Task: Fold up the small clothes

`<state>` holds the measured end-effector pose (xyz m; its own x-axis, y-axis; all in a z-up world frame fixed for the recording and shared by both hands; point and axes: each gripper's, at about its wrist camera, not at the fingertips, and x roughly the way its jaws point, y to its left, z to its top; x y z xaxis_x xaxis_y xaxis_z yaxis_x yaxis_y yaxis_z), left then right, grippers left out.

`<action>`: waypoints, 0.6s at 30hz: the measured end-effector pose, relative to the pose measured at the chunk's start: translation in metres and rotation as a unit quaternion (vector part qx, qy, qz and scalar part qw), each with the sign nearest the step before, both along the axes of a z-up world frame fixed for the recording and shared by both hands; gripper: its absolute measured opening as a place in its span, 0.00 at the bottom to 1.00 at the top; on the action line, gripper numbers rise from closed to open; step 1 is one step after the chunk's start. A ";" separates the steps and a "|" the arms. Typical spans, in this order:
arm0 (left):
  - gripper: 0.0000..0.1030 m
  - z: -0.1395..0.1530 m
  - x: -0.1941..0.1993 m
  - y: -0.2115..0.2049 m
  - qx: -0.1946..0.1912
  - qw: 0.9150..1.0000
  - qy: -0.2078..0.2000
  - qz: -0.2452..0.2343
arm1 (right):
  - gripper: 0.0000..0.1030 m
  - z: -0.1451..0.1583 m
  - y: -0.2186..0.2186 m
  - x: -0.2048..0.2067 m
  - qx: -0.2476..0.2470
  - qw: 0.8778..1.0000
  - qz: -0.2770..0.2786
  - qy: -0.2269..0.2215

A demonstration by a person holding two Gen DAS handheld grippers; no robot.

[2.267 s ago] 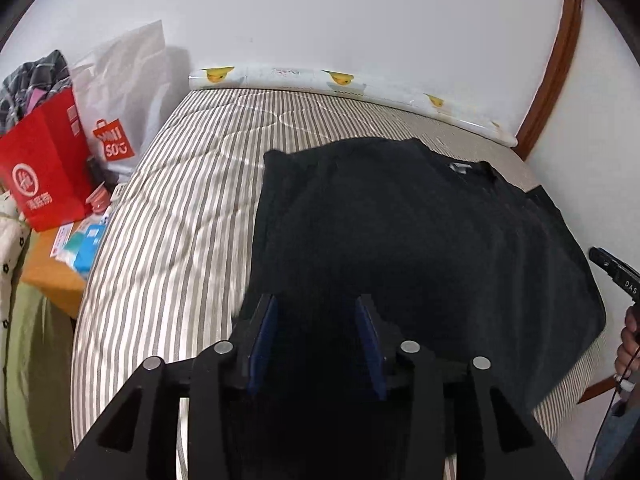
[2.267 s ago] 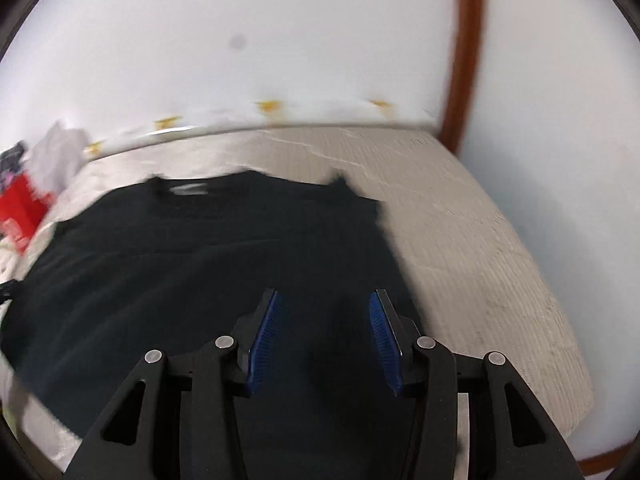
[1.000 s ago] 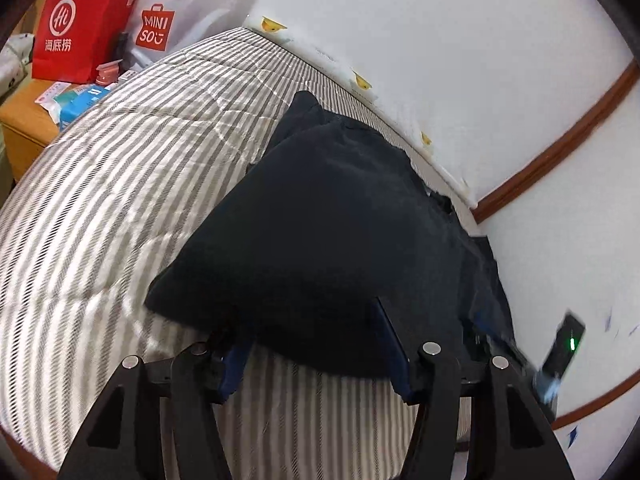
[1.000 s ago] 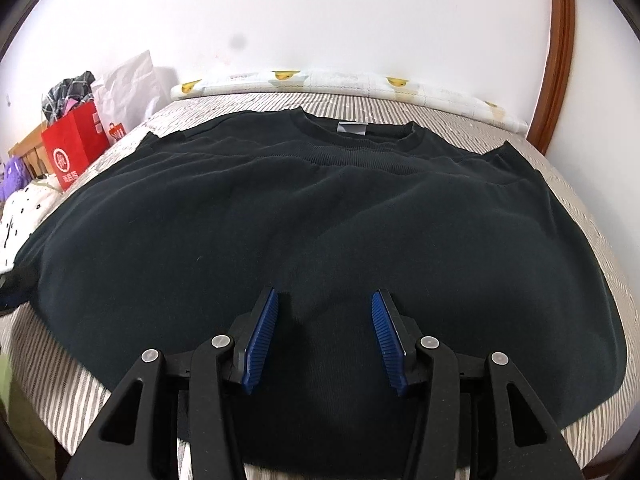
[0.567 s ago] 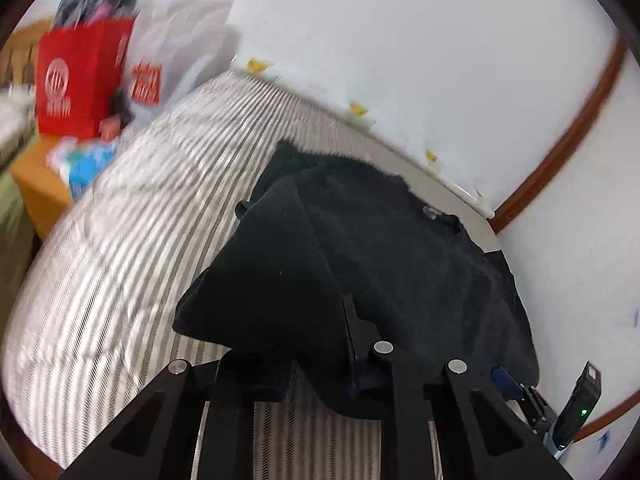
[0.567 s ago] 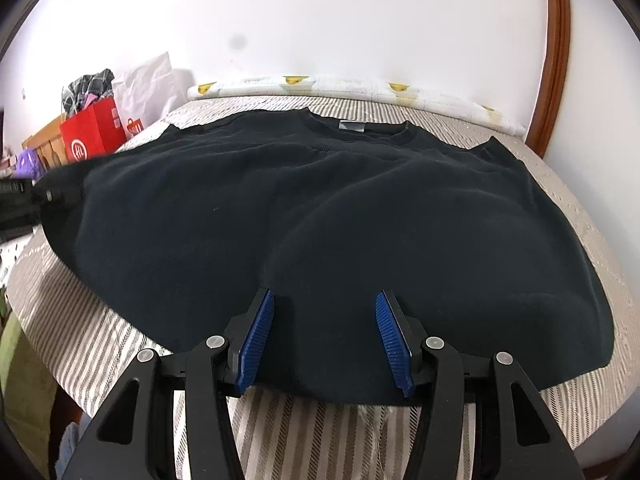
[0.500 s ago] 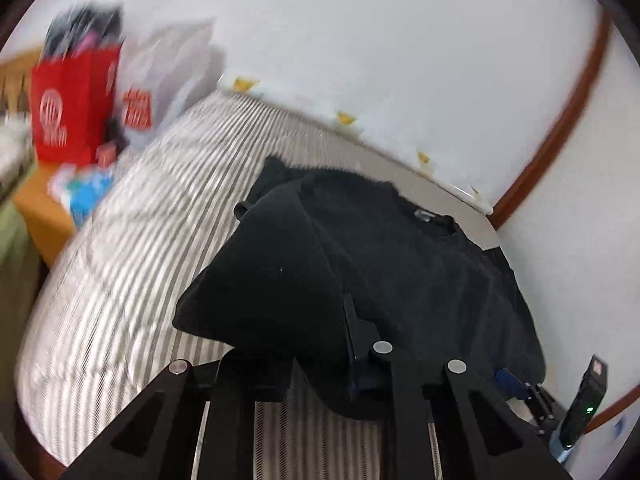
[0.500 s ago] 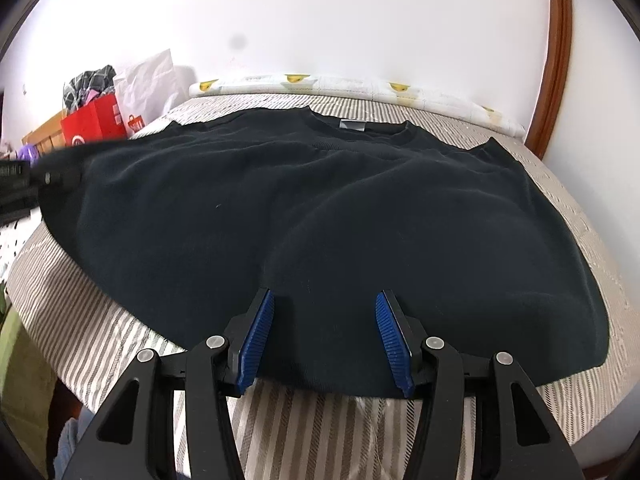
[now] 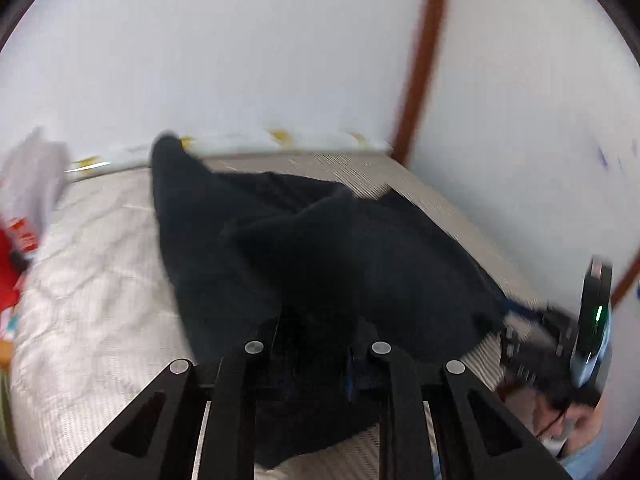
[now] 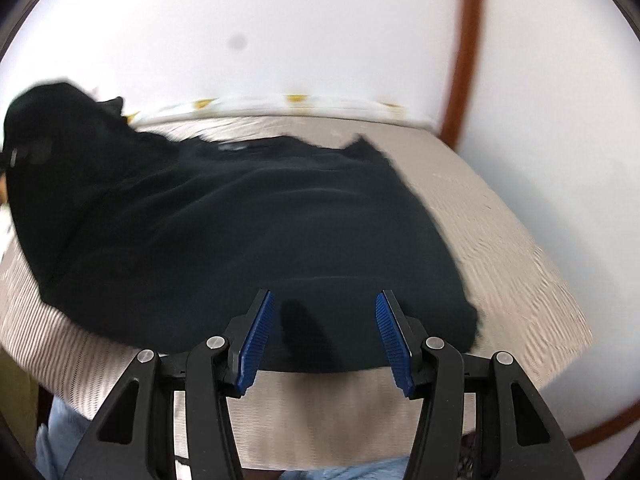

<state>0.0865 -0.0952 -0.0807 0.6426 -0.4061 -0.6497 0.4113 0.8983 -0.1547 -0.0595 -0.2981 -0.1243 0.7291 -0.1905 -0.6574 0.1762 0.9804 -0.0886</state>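
Red bag (image 9: 8, 256) far left, beside striped bed (image 9: 92, 300). Left gripper (image 9: 316, 344) pinched tight on black shirt (image 9: 320, 248), left side of shirt lifted and bunched over middle. Rest of shirt flat on bed. Right gripper (image 10: 325, 330) wide, holding nothing, over near hem. White wall, brown trim (image 10: 464, 52) at right.

We are in what looks like a home bedroom: a striped mattress (image 10: 500, 248) fills the lower frame, white walls (image 10: 320, 32) above, blurred shopping bags (image 9: 16, 236) at far left.
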 end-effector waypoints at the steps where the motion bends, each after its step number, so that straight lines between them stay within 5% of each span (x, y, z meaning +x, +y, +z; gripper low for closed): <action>1: 0.18 -0.005 0.001 -0.007 0.009 1.000 0.004 -0.011 | 0.51 0.001 -0.004 -0.001 0.000 1.000 -0.005 -0.001; 4: 0.20 -0.029 0.009 -0.026 0.029 0.998 0.031 -0.035 | 0.51 0.003 -0.015 -0.003 0.000 1.000 -0.021 0.000; 8: 0.27 -0.040 0.018 -0.021 -0.010 0.997 0.060 -0.053 | 0.51 0.006 -0.015 -0.003 0.008 1.000 -0.009 0.003; 10: 0.45 -0.037 0.015 -0.016 -0.030 0.995 0.056 -0.079 | 0.52 0.008 -0.010 -0.001 0.009 1.000 -0.002 0.003; 18: 0.63 -0.025 -0.024 0.022 -0.002 0.998 -0.001 -0.059 | 0.71 0.031 0.026 0.002 0.072 0.996 0.058 -0.015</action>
